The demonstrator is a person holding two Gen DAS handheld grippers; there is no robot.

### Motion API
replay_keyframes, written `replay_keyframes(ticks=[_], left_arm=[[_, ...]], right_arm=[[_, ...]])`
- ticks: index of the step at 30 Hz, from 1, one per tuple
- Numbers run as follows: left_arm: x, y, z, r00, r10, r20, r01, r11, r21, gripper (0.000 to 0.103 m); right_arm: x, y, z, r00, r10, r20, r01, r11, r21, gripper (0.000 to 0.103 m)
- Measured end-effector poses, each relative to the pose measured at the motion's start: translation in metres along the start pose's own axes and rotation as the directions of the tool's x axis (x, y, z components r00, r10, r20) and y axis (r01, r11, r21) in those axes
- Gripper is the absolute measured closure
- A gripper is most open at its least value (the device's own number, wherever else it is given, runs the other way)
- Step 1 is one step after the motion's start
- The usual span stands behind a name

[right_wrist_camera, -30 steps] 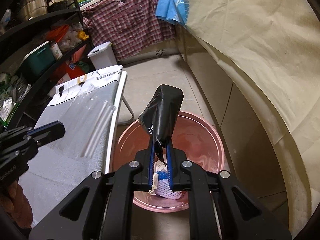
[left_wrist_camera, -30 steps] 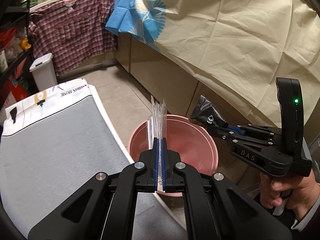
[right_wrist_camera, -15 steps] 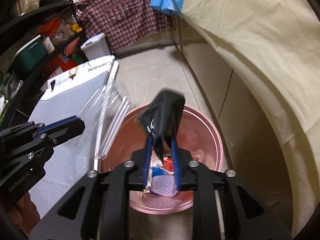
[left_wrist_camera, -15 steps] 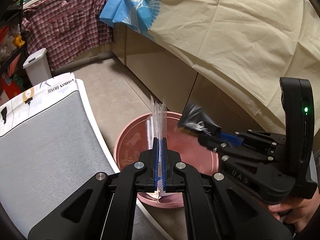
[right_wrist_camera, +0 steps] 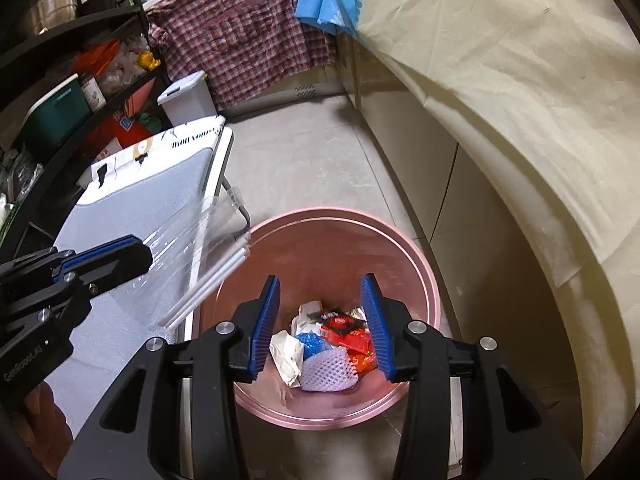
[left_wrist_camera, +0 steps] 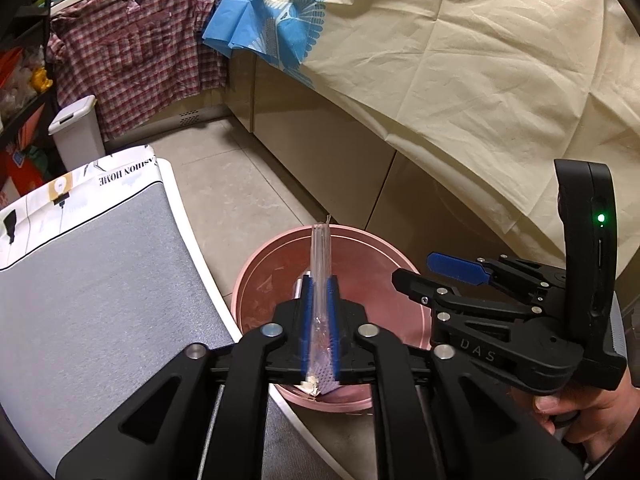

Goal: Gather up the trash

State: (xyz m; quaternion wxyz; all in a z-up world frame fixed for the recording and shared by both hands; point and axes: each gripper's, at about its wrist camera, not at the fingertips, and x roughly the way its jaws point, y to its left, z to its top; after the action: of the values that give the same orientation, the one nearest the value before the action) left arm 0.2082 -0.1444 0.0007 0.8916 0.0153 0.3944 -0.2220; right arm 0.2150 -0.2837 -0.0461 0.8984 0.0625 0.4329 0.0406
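Note:
A pink bin (right_wrist_camera: 416,264) stands on the floor and holds several pieces of trash (right_wrist_camera: 328,344). My right gripper (right_wrist_camera: 322,320) is open and empty right above the bin; it also shows in the left wrist view (left_wrist_camera: 432,272). My left gripper (left_wrist_camera: 319,288) holds a clear plastic wrapper with white straws (right_wrist_camera: 200,256) over the bin's left rim; its jaws stand slightly apart around the wrapper (left_wrist_camera: 320,264). The left gripper also shows in the right wrist view (right_wrist_camera: 116,256).
A grey padded table (left_wrist_camera: 88,288) with a white rim stands left of the bin (left_wrist_camera: 360,248). Cabinets draped in cream cloth (right_wrist_camera: 500,80) run along the right. A white lidded bin (right_wrist_camera: 188,98) and cluttered shelves (right_wrist_camera: 60,92) lie at the back left.
My right gripper opened and the black bag it held is gone from its fingers. My left gripper moved over the bin's rim with the wrapper, and its jaws have parted a little.

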Motion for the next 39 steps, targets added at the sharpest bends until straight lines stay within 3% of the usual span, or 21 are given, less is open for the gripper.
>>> replay_keyframes(ticks=[1, 3, 14, 21, 27, 33, 39], left_arm=[[-0.003, 0.000, 0.000, 1.000, -0.004, 0.006, 0.004, 1.000, -0.001, 0.072], [-0.006, -0.001, 0.000, 1.000, -0.002, 0.016, 0.002, 1.000, 0.001, 0.058], [-0.030, 0.001, -0.004, 0.997, 0.023, 0.071, -0.021, 1.000, -0.022, 0.058], [-0.076, 0.005, -0.027, 0.988, 0.085, 0.128, -0.079, 0.995, -0.052, 0.057], [-0.110, 0.003, -0.054, 0.979, 0.140, 0.147, -0.128, 0.988, -0.091, 0.050], [-0.139, 0.003, -0.078, 0.968, 0.182, 0.172, -0.155, 0.975, -0.159, 0.044], [-0.161, 0.002, -0.108, 0.954, 0.237, 0.181, -0.199, 0.958, -0.207, 0.035]], right_arm=[[-0.003, -0.001, 0.000, 1.000, 0.003, 0.011, -0.003, 1.000, 0.008, 0.057], [-0.010, -0.002, -0.001, 0.999, 0.000, 0.035, 0.000, 1.000, 0.017, 0.055], [-0.048, -0.011, -0.008, 0.990, -0.011, 0.142, 0.000, 0.997, 0.074, 0.053], [-0.096, -0.003, -0.028, 0.963, 0.012, 0.269, -0.036, 0.996, 0.083, 0.036], [-0.136, 0.015, -0.053, 0.937, -0.002, 0.350, -0.015, 0.999, 0.045, 0.018], [-0.166, 0.027, -0.079, 0.923, -0.026, 0.385, 0.021, 1.000, 0.015, 0.008], [-0.189, 0.028, -0.102, 0.920, -0.109, 0.377, 0.102, 0.994, 0.038, 0.006]])
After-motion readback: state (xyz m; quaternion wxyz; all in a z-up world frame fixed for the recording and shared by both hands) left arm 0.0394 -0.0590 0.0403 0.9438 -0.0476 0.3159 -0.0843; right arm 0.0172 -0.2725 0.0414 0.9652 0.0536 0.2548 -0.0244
